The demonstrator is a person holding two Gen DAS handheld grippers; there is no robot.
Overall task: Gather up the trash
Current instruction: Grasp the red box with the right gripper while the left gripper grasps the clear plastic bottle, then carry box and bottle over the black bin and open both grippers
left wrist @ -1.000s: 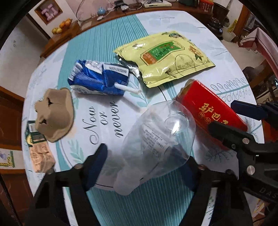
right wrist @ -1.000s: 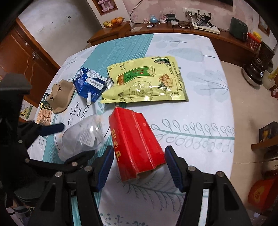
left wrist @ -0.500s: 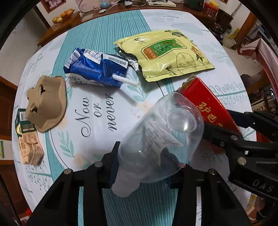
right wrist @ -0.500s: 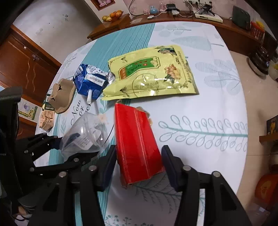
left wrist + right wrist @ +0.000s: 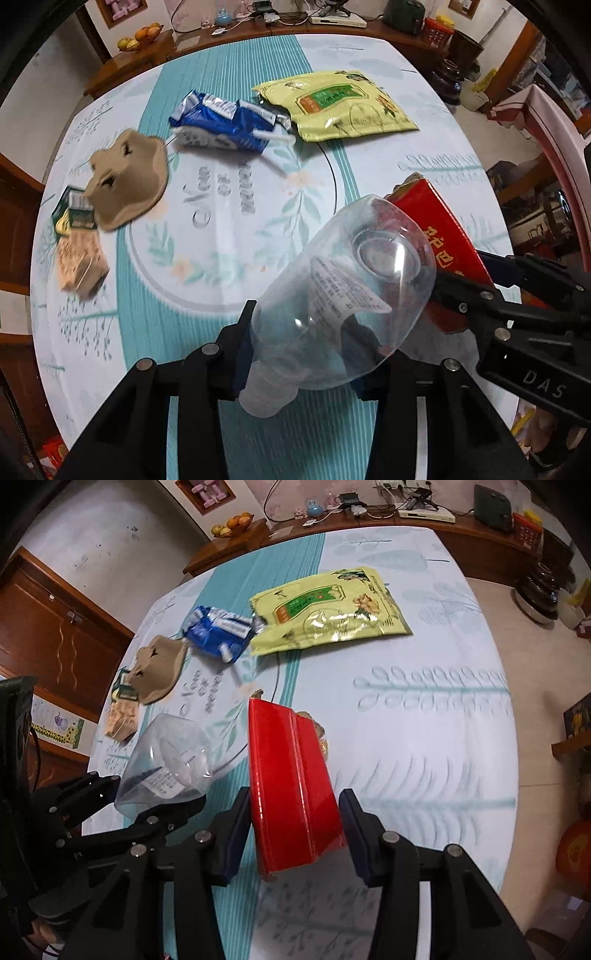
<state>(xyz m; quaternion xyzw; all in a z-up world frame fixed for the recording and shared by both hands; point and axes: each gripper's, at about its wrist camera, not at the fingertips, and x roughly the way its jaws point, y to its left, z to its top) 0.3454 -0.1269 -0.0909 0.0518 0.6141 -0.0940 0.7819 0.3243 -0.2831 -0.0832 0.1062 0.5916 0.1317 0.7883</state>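
Trash (image 5: 229, 123) beyond bottle (image 5: 343, 291), red box (image 5: 291, 786)

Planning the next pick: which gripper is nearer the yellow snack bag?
Neither clearly. The yellow snack bag lies across the table from both: left gripper holds the clear bottle, right gripper the red box.

"Now or never" printed on the tablecloth (image 5: 221, 192); "DAS" in pale letters on the right gripper (image 5: 476, 291).
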